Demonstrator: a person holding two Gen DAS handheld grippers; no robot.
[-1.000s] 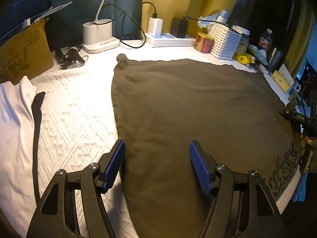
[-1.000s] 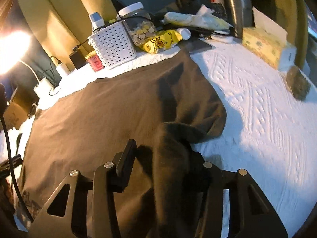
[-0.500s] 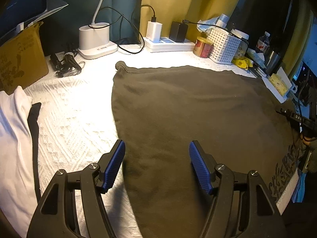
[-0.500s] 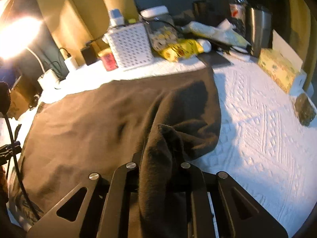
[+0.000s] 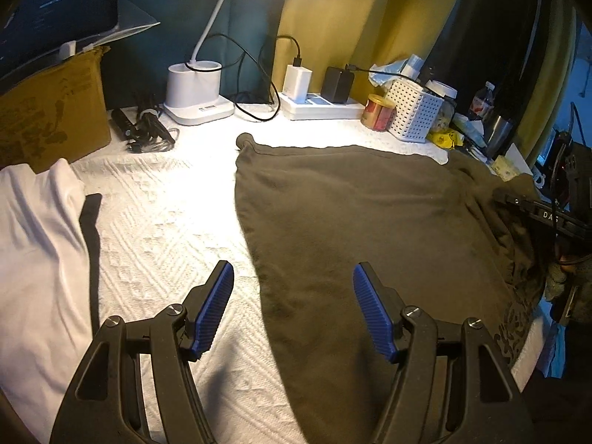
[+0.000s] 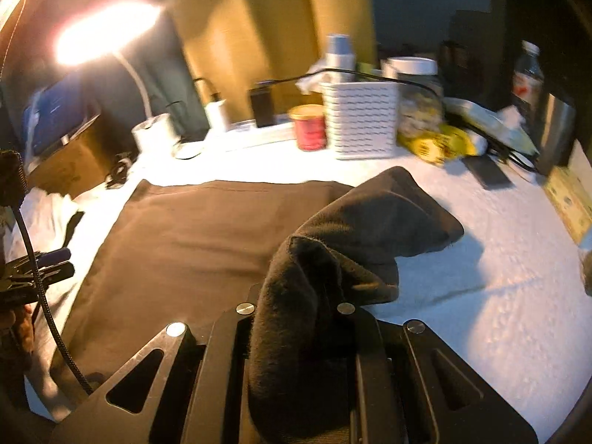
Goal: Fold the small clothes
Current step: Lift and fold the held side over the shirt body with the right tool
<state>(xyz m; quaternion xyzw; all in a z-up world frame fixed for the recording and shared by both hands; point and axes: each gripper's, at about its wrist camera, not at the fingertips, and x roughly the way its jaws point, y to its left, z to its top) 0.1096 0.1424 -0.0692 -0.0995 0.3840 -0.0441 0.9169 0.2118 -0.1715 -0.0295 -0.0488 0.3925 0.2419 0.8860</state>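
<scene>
Brown fabric is pinched in the right gripper (image 6: 296,333), one edge of the garment (image 5: 370,222) lifted for folding inward. Its bulk lies flat on the white bedspread (image 5: 166,203). Over its near edge the left gripper (image 5: 292,310) hangs wide, empty.

Home desk: white quilted cover (image 5: 155,222), desk lamp (image 5: 196,92), power strip (image 5: 322,109), cardboard box (image 5: 48,111) along the desk's far edge.
</scene>
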